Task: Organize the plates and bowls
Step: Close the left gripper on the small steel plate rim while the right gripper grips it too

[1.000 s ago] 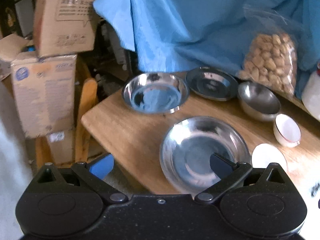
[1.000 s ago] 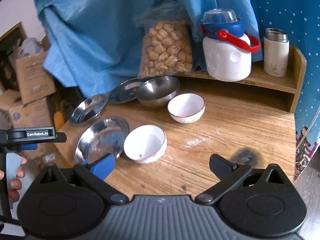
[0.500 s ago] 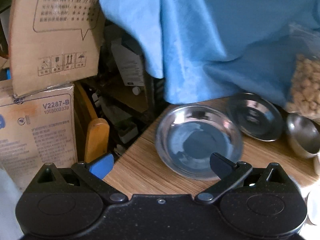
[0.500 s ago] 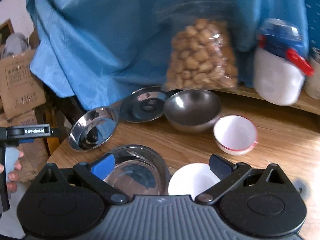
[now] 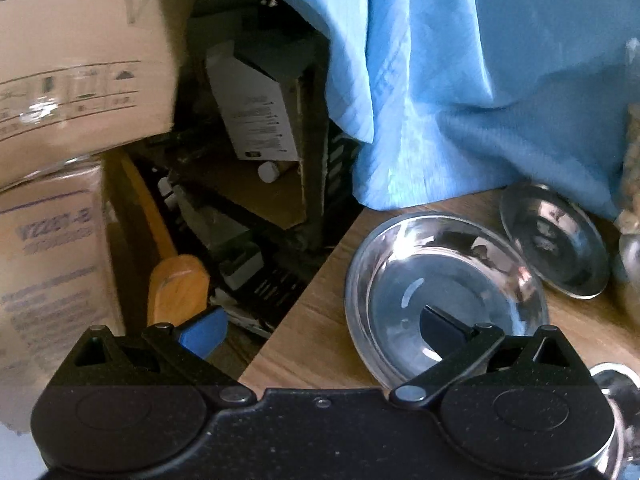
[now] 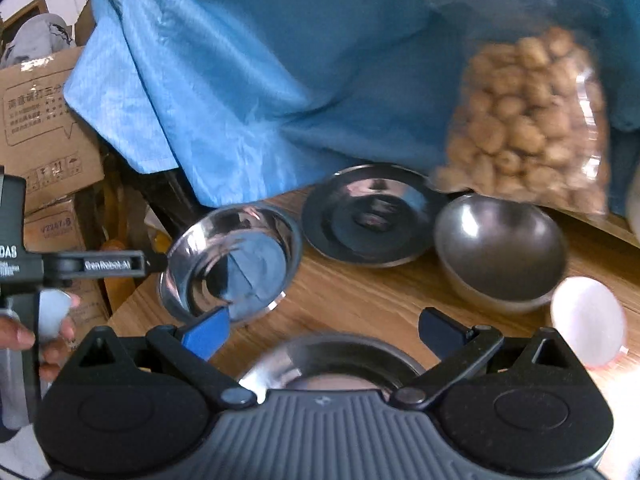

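Right wrist view, left to right: my left gripper (image 6: pixel 160 262), jaws spread wide and empty, reaches the rim of the shallow steel plate (image 6: pixel 232 260) at the wooden table (image 6: pixel 360 292) corner, likely to lift it for stacking; beside it lie a darker steel plate (image 6: pixel 372 216), a deep steel bowl (image 6: pixel 500 248) and a white bowl (image 6: pixel 588 320). My right gripper (image 6: pixel 324 330), equally wide and empty, hovers over another steel plate (image 6: pixel 336 356).
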### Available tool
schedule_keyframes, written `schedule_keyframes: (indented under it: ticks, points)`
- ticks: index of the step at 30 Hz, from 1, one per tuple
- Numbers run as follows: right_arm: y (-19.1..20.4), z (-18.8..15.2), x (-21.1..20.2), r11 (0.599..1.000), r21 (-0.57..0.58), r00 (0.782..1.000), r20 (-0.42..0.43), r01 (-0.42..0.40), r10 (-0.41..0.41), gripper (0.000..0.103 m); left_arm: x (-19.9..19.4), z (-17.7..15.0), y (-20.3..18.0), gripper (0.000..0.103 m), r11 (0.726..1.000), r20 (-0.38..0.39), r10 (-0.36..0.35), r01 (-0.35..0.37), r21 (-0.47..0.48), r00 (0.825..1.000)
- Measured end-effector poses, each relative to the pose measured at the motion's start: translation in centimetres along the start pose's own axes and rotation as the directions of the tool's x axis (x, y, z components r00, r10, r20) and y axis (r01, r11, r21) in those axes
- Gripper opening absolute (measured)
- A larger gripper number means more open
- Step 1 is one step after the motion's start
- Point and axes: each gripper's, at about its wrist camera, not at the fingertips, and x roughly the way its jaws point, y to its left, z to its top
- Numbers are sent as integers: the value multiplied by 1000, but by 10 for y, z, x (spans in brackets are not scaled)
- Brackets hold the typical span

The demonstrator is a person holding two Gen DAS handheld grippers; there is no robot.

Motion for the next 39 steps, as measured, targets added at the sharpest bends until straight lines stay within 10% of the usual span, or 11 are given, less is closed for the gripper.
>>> schedule_keyframes:
  ticks: [5,15,23,32,39]
  points:
    - [1,10,37,997,55,997,-54,-44,47,101,19,3,-1,101,999,-34,-25,26,32,999]
    - [8,19,74,994,88,995,-76,-64,71,63,31,0,4,79,993,-75,-116,115,-13,990]
    - [14,25,91,985,141,989,-101,-98,112,47,36,4,5,35,977,-95,-210,207,-44,973]
    - [11,19,102,982,173,988,-124,-70,92,15,38,5,2,31,975,-131,-219,223,16,967]
    - [9,16,86,981,165,988,-101,-98,115,15,26,5,5,16,973,-130,-225,231,29,966]
